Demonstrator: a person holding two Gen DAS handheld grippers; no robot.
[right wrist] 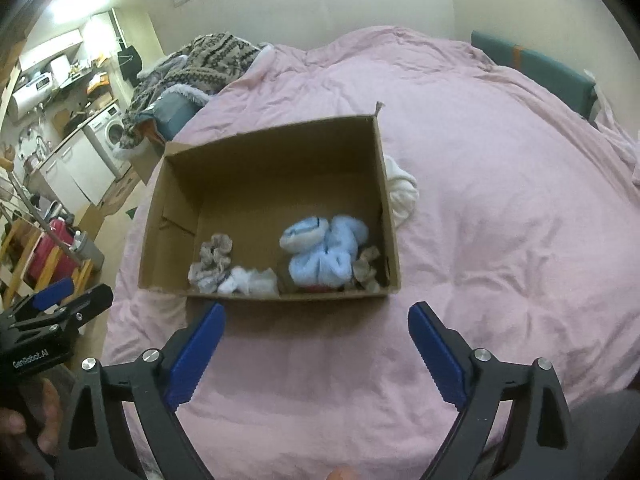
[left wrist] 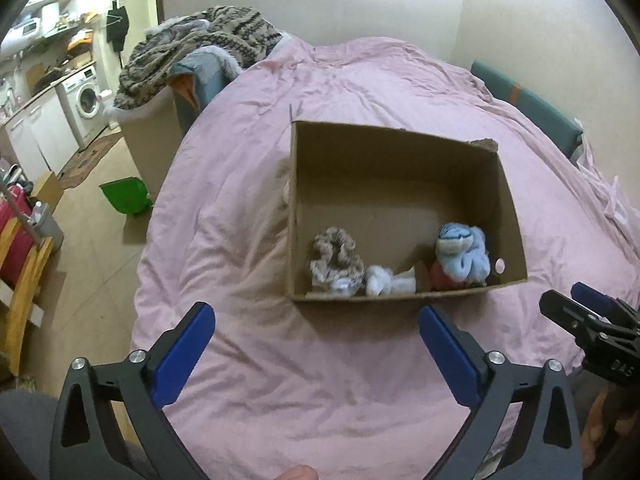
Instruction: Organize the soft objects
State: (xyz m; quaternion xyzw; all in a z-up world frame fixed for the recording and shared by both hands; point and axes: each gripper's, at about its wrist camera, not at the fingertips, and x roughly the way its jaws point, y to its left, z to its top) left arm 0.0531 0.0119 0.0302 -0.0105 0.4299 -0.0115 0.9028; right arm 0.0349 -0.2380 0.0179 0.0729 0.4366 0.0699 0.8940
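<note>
Both grippers hang over the pink quilt [left wrist: 248,240], short of the cardboard box [left wrist: 400,148] at the centre of each frame. The left gripper [left wrist: 316,328] has its jaws wide apart with nothing between them; the right gripper [right wrist: 316,326] is the same, jaws spread and empty.

The soft things lie along the box's near wall: a beige scrunchie [left wrist: 334,258] at the left, a white bundle [left wrist: 386,280] just beside it, and a light-blue fleece item [left wrist: 464,254] at the right over something red. In the right wrist view a small grey-brown piece [right wrist: 366,266] shows beside the blue one.

One white fabric ball [right wrist: 402,192] lies outside, against the box's right wall in that view, and is probably the next thing to collect. To do it well, the right gripper would likely reach past the box corner, come down on the ball's crown and close gently, since such fabric squashes and can slip or drag the quilt with it.

The box is plain corrugated card, open-topped, with one torn corner. The quilt is crumpled and matte. The scrunchie is ruffled and the fleece looks plush.
</note>
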